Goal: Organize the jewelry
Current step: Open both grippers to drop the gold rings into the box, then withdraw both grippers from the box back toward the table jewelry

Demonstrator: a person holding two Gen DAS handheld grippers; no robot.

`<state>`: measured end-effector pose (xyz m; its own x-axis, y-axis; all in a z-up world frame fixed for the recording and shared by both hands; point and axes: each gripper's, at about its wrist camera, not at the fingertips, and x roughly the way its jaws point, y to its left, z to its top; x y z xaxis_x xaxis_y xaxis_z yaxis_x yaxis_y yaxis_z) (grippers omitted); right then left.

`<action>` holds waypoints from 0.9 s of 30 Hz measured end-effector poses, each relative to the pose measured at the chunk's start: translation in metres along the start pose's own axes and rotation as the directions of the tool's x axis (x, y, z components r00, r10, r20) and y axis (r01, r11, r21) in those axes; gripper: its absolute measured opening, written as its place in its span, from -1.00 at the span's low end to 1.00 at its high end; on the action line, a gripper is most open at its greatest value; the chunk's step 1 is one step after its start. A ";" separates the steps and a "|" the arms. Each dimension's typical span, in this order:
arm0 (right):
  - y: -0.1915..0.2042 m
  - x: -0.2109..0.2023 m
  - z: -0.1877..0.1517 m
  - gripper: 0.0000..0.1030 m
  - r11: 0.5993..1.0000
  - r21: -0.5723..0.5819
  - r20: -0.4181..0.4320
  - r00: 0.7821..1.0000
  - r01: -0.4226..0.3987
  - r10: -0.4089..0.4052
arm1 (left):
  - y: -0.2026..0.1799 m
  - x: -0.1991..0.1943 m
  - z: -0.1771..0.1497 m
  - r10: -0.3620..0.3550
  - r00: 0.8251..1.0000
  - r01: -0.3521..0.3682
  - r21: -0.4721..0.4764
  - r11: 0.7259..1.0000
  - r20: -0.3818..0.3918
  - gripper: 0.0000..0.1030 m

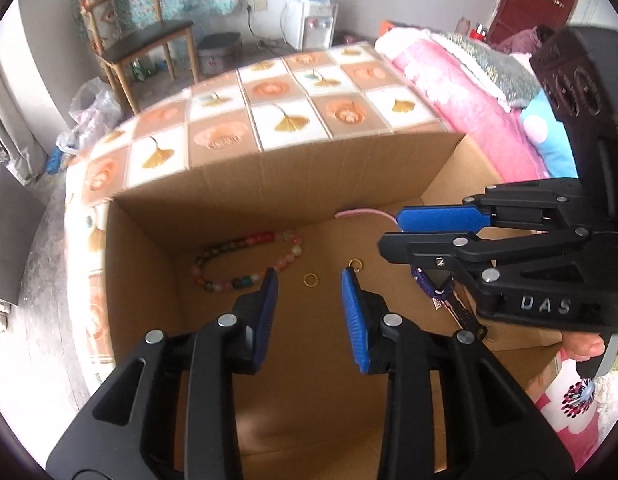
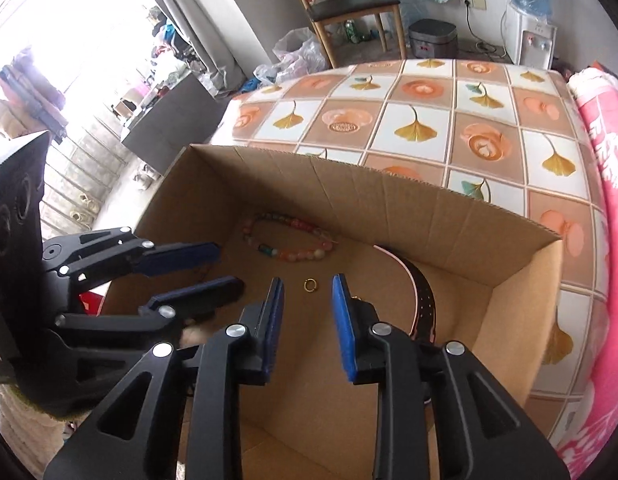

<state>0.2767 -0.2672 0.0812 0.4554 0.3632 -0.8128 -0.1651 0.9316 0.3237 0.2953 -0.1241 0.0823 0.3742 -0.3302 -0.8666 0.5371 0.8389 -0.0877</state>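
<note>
partly hidden gold ring (image 1: 355, 264) behind left tongs (image 1: 309, 314), both tongs apart, right tongs (image 2: 307, 326) empty

Left gripper (image 1: 309, 312): black linkage arms, silver rivets, blue ribbed pads. Right gripper (image 2: 307, 328): identical, embossed "DAS" lettering.

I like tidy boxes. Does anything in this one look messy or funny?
Somewhat. In the brown cardboard box, two small gold rings lie loose and apart on the floor, beside the colourful round-bead bracelet and the dark perforated strap. Nothing looks broken.
</note>
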 end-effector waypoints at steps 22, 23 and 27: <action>0.050 -0.123 -0.203 -0.12 0.973 -0.110 0.288 0.931 -0.201 0.225 | -0.009 -0.134 -0.237 0.088 0.939 -0.058 -0.099 0.993 0.332 0.50; 0.050 -0.117 -0.207 -0.12 0.975 -0.098 0.284 0.934 -0.197 0.217 | -0.010 -0.121 -0.243 0.098 0.944 -0.065 -0.113 0.991 0.314 0.50; 0.051 -0.071 -0.222 -0.12 0.985 -0.031 0.220 0.960 -0.172 0.175 | -0.013 -0.083 -0.259 0.112 0.957 -0.079 -0.131 0.988 0.269 0.50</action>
<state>0.0416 -0.2428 0.0474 0.6005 0.5085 -0.6171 -0.2678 0.8550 0.4441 0.0616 0.0048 0.0280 0.6213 -0.3383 -0.7067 0.4023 0.9117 -0.0827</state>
